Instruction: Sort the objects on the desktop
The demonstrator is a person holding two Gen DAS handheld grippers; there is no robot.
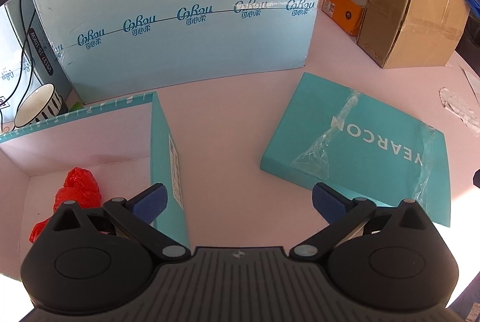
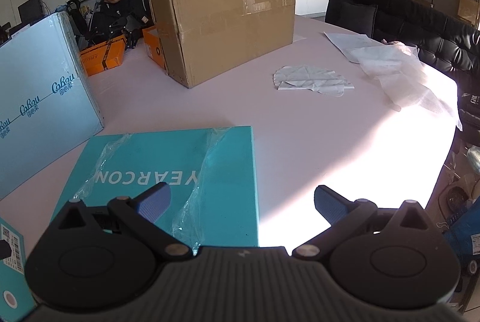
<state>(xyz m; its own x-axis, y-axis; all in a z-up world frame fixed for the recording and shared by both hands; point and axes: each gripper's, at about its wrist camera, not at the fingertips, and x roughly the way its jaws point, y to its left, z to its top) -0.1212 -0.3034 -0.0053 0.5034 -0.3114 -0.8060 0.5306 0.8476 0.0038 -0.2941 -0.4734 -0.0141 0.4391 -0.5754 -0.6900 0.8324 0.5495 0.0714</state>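
Observation:
An open teal box (image 1: 163,142) stands at the left in the left wrist view, with a red plastic bag (image 1: 78,191) on its white floor. Its teal lid (image 1: 360,148) marked YEARCON lies flat on the table to the right, with loose clear tape on it. My left gripper (image 1: 238,202) is open and empty above the bare table between box and lid, its left finger over the box's right wall. My right gripper (image 2: 241,202) is open and empty, over the near right edge of the lid (image 2: 168,172).
A large pale blue carton (image 1: 180,16) stands behind the box. A brown cardboard box (image 2: 222,19) and orange boxes (image 2: 103,56) sit farther back. A striped cup (image 1: 37,109) is far left. White tissue sheets (image 2: 312,79) lie at right. A person sits behind the table.

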